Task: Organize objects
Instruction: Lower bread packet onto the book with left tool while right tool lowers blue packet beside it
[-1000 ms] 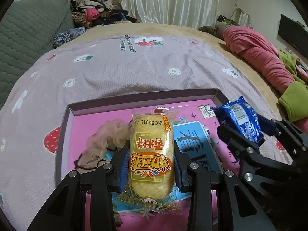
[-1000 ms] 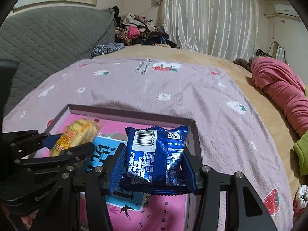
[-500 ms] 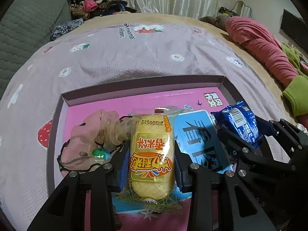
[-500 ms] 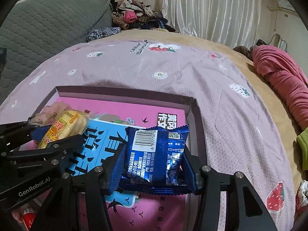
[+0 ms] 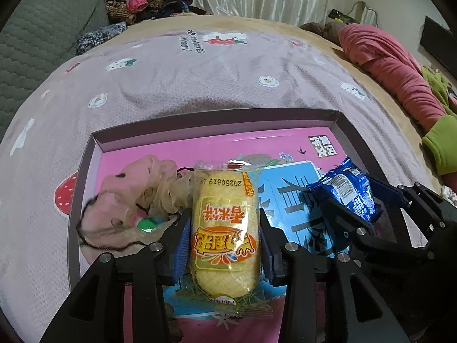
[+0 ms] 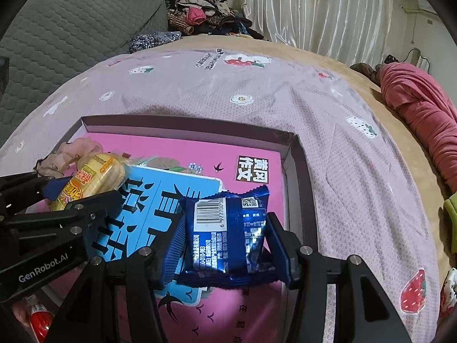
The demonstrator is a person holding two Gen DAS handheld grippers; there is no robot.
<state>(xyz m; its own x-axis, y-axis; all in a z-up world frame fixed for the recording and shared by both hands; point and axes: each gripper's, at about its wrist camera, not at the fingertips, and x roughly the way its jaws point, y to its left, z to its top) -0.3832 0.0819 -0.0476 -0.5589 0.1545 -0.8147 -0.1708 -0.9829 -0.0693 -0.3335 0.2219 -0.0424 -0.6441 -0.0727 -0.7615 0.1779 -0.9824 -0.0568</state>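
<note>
My left gripper (image 5: 224, 237) is shut on a yellow rice-cracker packet (image 5: 224, 228) and holds it over the middle of a shallow purple box (image 5: 217, 120) with a pink book cover as its floor. My right gripper (image 6: 224, 243) is shut on a dark blue snack packet (image 6: 228, 228) over the box's right part, near its right wall (image 6: 300, 171). Each gripper shows in the other's view: the blue packet (image 5: 347, 191) at right, the yellow packet (image 6: 88, 181) at left.
In the box lie a beige scrunchie and hair net (image 5: 134, 197) with a green item (image 5: 147, 224), and a red object (image 6: 40, 320) at the near left. The box sits on a mauve blanket (image 5: 200, 80). Pink bedding (image 5: 394, 71) lies right, a clothes pile (image 6: 205, 14) far back.
Both grippers have moved down and forward over the box, still holding their packets. The box looks larger and the scrunchie is more exposed.
</note>
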